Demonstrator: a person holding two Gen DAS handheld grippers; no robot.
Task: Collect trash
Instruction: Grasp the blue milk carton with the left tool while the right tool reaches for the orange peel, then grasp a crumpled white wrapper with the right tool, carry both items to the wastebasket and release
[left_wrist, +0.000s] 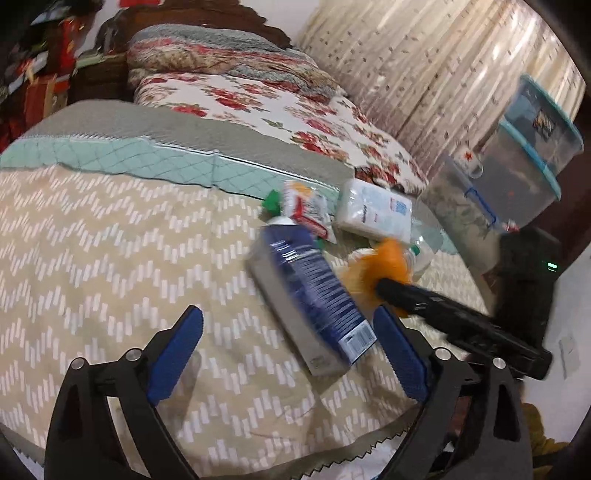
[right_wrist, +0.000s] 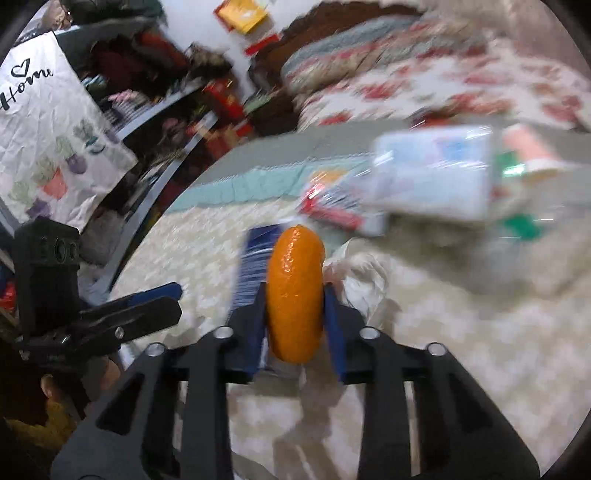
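Trash lies on a bed with a beige zigzag blanket. A blue and silver box lies just ahead of my left gripper, which is open and empty. My right gripper is shut on an orange peel; it shows in the left wrist view held by the black fingers. Behind lie a white tissue pack, a red and white wrapper and a green-capped clear plastic bottle. A crumpled white tissue lies right of the peel.
Floral pillows lie at the head of the bed. Stacked clear storage bins stand at the right by a curtain. A cluttered shelf and a white "Home" bag are left of the bed.
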